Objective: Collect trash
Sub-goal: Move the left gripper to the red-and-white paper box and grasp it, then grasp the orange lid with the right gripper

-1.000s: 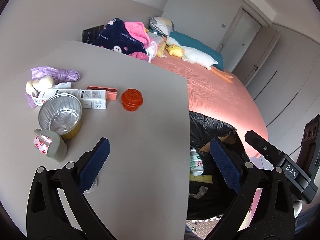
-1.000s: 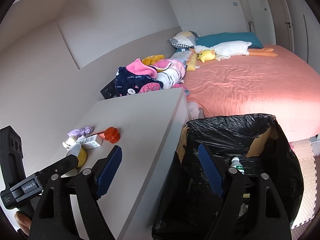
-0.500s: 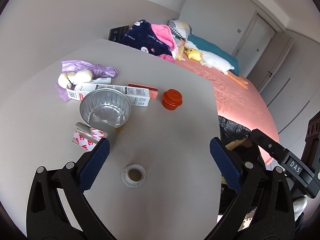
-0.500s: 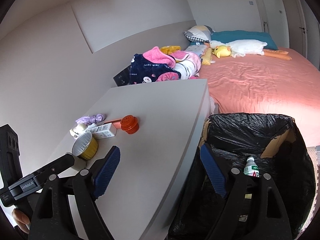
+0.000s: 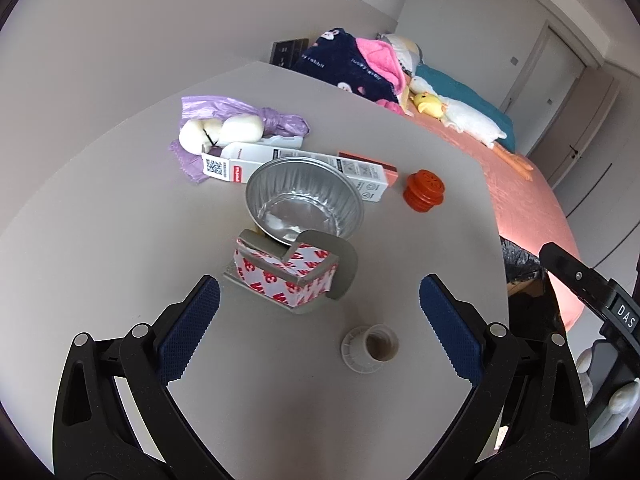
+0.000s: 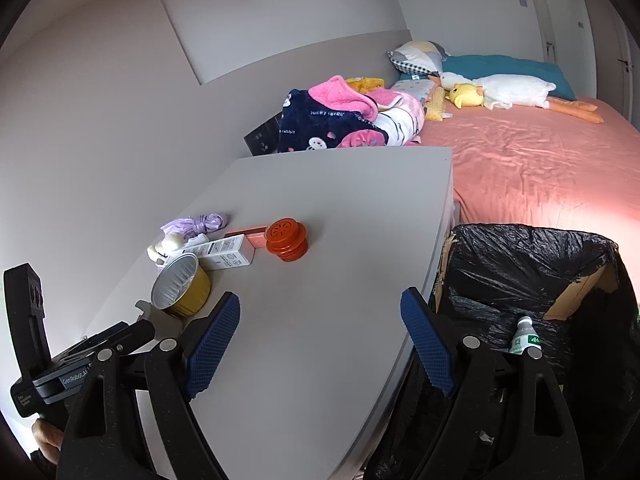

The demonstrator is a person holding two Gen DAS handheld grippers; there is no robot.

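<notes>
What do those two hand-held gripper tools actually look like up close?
Each hand-held gripper, left and right, is a matte black plastic fork with silver rivets. The fingers carry dark blue pads with a fine grid texture. The bodies bear small white lettering. No cables or sleeves show.

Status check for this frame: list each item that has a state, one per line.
left gripper: open, empty, over the table
right gripper: open, empty
foil cup: upright, empty
white cap: open side up
orange cap: upright
white carton: lying flat
trash bin: open, bottle inside
</notes>
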